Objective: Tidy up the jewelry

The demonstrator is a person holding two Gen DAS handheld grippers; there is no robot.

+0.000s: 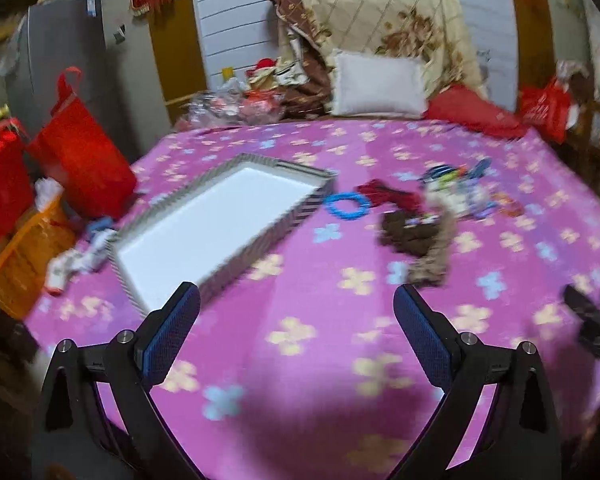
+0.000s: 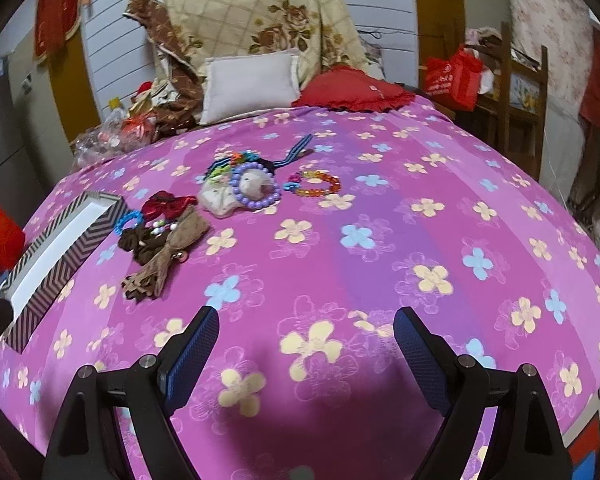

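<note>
Nothing sorted yet: both grippers empty above the bed

The pink flowered bed (image 2: 380, 240) carries everything; the white-lined tray (image 1: 220, 220) lies empty at its left, and the jewelry pile (image 2: 236, 188) sits just right of it, with a purple bead bracelet (image 2: 256, 188), a multicolour bracelet (image 2: 316, 184) and a blue ring (image 1: 346, 206) beside the tray corner. Left gripper (image 1: 296, 312) and right gripper (image 2: 306, 332) hover wide open, holding nothing; the next move probably calls for reaching forward to a single piece

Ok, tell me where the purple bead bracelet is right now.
In the right wrist view the purple bead bracelet lies mid-bed on a pale cloth, left of the multicoloured bracelet and right of the striped box.
</note>
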